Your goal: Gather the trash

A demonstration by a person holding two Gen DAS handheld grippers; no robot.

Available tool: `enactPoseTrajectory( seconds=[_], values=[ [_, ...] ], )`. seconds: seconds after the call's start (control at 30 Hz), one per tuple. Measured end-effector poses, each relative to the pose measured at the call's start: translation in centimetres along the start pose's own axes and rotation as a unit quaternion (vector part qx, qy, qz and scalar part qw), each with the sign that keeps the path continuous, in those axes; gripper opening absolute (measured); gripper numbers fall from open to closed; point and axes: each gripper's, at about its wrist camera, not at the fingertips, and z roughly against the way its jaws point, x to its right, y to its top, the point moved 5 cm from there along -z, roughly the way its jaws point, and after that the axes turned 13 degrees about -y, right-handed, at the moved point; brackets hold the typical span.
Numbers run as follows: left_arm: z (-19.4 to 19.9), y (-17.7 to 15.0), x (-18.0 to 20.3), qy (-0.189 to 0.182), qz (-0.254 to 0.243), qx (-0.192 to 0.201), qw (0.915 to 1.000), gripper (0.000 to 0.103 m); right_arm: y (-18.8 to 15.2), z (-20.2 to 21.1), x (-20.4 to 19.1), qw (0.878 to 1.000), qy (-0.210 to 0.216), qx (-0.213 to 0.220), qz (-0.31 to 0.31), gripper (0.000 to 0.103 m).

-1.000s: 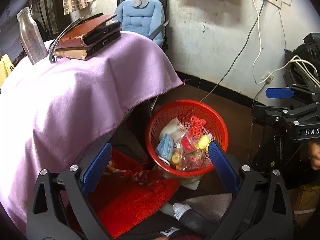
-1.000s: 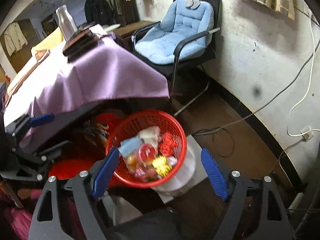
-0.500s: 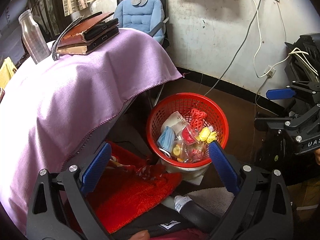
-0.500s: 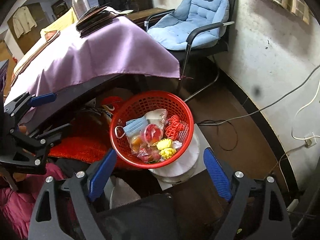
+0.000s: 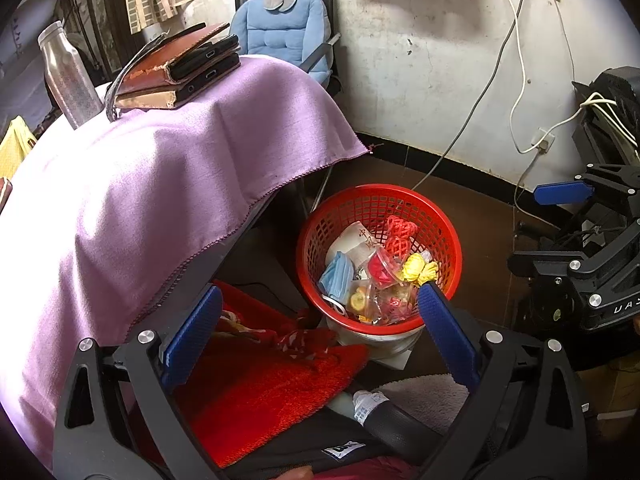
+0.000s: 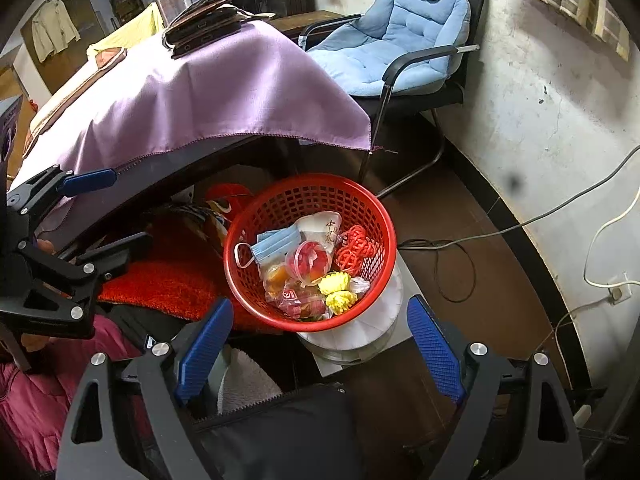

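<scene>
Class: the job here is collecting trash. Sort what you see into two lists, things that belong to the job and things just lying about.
Part of the job: red basket; blue face mask; paper cup; yellow pompoms; snack wrappers.

Just lying about: steel bottle; stacked notebooks; purple cloth; blue cushioned chair.

right gripper (image 5: 616, 276) body: "UAS" | cup (image 6: 324, 229): "中"

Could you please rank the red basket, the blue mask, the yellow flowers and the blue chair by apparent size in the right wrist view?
1. Blue chair, largest, though farther away.
2. Red basket.
3. Blue mask.
4. Yellow flowers, close to the mask, so this order is unsure.
</scene>
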Motion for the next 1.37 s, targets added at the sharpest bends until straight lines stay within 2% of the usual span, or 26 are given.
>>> enactPoseTrajectory(
  seconds=[1.37],
  values=[
    [0.03,-0.28,0.81,-0.003,-0.016,-0.002,0.9999,0.095,0.04,0.49,0.23,1.000,-0.006,0.008,0.002,0.087]
  ],
)
